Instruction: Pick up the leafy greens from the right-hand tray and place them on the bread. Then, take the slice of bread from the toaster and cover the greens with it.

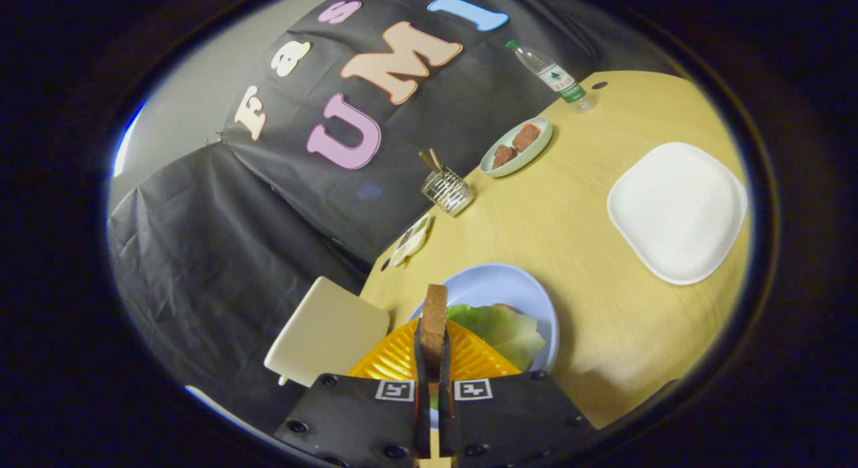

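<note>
Bread slice [434,320] stands on edge, pinched in the tongs [433,361], right over the greens [499,330] on the blue plate [499,283]; tongs nearly shut on it. Light, crumbly stuff, I'd say; edge hold suits; white tray [677,210] sits apart on the tabletop [570,247].

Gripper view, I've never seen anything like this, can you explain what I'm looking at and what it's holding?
This is a fisheye camera riding on a handheld two-finger gripper, looking forward along its fingers. They are shut on a slice of bread, held on edge. Just beyond sits a blue plate with leafy greens. Farther across the wooden table are an empty white tray, a small dish with brown pieces, a wire holder and a water bottle.
</note>
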Motion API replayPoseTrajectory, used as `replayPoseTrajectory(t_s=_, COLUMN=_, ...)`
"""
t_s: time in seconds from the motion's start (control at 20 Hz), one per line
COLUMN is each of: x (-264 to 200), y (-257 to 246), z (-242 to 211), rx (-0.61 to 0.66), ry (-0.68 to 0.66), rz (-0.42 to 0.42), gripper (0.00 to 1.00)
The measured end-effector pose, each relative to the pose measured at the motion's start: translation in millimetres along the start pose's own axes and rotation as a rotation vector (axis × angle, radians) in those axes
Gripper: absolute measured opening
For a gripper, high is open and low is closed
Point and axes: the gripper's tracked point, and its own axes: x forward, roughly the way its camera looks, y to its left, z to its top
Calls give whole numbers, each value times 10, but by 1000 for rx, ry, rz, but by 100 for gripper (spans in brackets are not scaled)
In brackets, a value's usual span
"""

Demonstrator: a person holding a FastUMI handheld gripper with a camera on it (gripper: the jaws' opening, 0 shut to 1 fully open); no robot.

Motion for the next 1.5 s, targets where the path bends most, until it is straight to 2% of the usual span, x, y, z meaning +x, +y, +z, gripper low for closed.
replayPoseTrajectory(t_s=0.15, x=8, y=-209, z=-23, rx=-109, ry=11, rz=-93, gripper=10)
replayPoseTrajectory(t_s=0.45, x=-29, y=-243, z=39, rx=-368, ry=-10, rz=-178, gripper=18)
replayPoseTrajectory(t_s=0.5, x=-53, y=-253, z=54, rx=-425, ry=-10, rz=-197, gripper=29)
replayPoseTrajectory(t_s=0.6, x=-81, y=-249, z=83, rx=-505, ry=-19, rz=-218, gripper=45)
replayPoseTrajectory(t_s=0.7, x=-132, y=-397, z=197, rx=-606, ry=-42, rz=-295, gripper=60)
replayPoseTrajectory(t_s=0.95, x=-338, y=-292, z=603, rx=-652, ry=-154, rz=-290, gripper=99)
replayPoseTrajectory(t_s=1.15, x=-500, y=-144, z=1188, rx=-714, ry=-268, rz=-298, gripper=99)
replayPoseTrajectory(t_s=1.3, x=-660, y=115, z=1672, rx=-738, ry=-370, rz=-269, gripper=99)
replayPoseTrajectory(t_s=1.5, x=-708, y=277, z=1866, rx=-748, ry=-431, rz=-211, gripper=98)
